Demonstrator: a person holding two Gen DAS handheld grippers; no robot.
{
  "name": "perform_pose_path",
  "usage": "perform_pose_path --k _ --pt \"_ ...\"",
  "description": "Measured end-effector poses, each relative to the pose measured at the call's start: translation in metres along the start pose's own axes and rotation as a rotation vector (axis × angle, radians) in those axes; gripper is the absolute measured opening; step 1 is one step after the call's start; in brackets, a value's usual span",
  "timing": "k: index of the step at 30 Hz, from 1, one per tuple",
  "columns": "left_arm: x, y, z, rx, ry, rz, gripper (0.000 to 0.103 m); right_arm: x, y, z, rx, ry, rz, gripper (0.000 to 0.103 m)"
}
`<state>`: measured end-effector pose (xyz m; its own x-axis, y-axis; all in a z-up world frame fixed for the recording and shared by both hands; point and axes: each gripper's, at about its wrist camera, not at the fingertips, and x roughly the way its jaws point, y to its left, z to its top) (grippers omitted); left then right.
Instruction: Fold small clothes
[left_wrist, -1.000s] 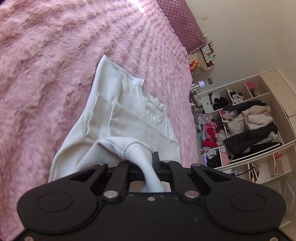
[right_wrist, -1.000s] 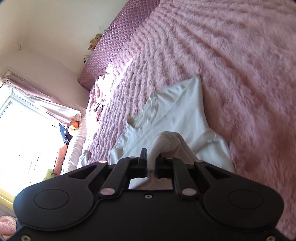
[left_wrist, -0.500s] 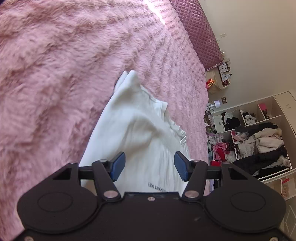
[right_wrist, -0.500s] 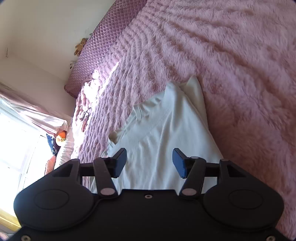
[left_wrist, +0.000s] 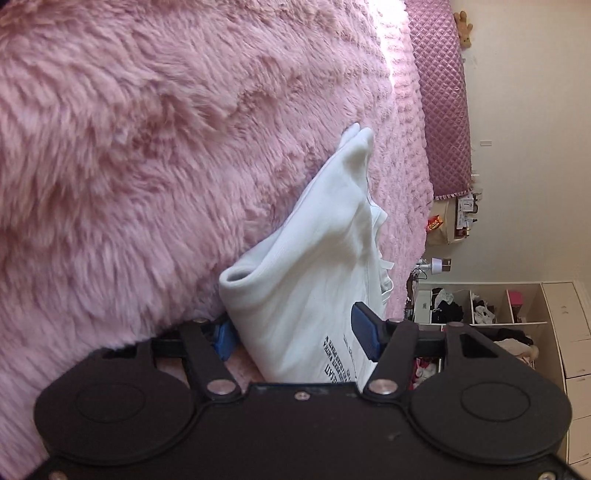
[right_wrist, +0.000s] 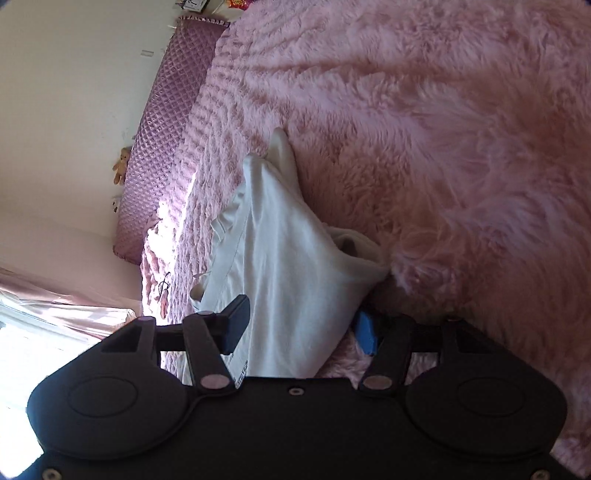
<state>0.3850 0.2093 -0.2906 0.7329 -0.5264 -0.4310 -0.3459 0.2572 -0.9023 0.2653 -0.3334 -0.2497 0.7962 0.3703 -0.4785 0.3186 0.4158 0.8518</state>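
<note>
Reaching with both grippers (left_wrist: 295, 334) (right_wrist: 301, 326) spread wide around the white shirt (left_wrist: 306, 280), probably getting ready to pinch for another fold.

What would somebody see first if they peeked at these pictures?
A white shirt lying folded on a fluffy pink blanket, filling the middle of both views. The left gripper and right gripper sit open right at its near edge. Off to the side, shelves overflow with clothes.

You see a soft, matt white cotton garment (left_wrist: 314, 280) lying on a shaggy pink plush blanket (left_wrist: 129, 147); your gripper bodies look matt black plastic.
</note>
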Motion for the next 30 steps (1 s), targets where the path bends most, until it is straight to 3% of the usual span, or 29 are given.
perform_pose_path --k 1,2,3,5,8,12,15,18,21,23,25,28,30 --pt "0.002 -0.002 0.001 -0.002 -0.008 0.016 0.027 0.004 0.002 0.000 0.015 -0.008 -0.019 0.057" --pt "0.006 -0.005 0.002 -0.009 0.000 0.044 0.002 0.006 0.005 0.001 0.013 -0.008 -0.028 0.034" --pt "0.007 -0.006 0.003 -0.014 -0.002 0.055 0.004 0.008 0.009 0.001 -0.001 -0.008 -0.045 0.007" --pt "0.005 -0.013 0.008 -0.005 0.003 0.086 0.003 0.008 0.021 0.003 -0.037 -0.011 -0.096 0.006" --pt "-0.010 -0.033 0.006 0.086 0.008 0.104 0.002 -0.008 0.042 0.004 -0.076 -0.024 -0.080 0.005" --pt "-0.042 -0.054 -0.004 0.146 0.033 0.058 0.002 -0.046 0.060 -0.004 -0.127 -0.023 -0.027 0.004" --pt "-0.074 -0.053 -0.022 0.210 0.063 0.047 0.002 -0.076 0.051 -0.016 -0.134 0.001 -0.017 0.004" --pt "-0.086 -0.030 -0.043 0.237 0.114 0.120 0.002 -0.096 0.018 -0.032 -0.116 0.030 -0.078 0.004" --pt "-0.086 0.022 -0.059 0.237 0.164 0.222 0.006 -0.100 -0.023 -0.048 -0.085 0.060 -0.144 0.006" --pt "-0.085 0.045 -0.060 0.243 0.174 0.212 0.015 -0.101 -0.044 -0.054 -0.064 0.071 -0.168 0.009" --pt "-0.092 0.054 -0.054 0.209 0.203 0.179 0.016 -0.107 -0.047 -0.050 -0.126 0.111 -0.160 0.009" --pt "-0.114 0.037 -0.040 0.306 0.203 0.241 0.026 -0.122 -0.027 -0.036 -0.262 0.143 -0.229 0.033" --pt "-0.122 0.017 -0.030 0.414 0.167 0.295 0.043 -0.125 -0.002 -0.026 -0.397 0.095 -0.311 0.052"
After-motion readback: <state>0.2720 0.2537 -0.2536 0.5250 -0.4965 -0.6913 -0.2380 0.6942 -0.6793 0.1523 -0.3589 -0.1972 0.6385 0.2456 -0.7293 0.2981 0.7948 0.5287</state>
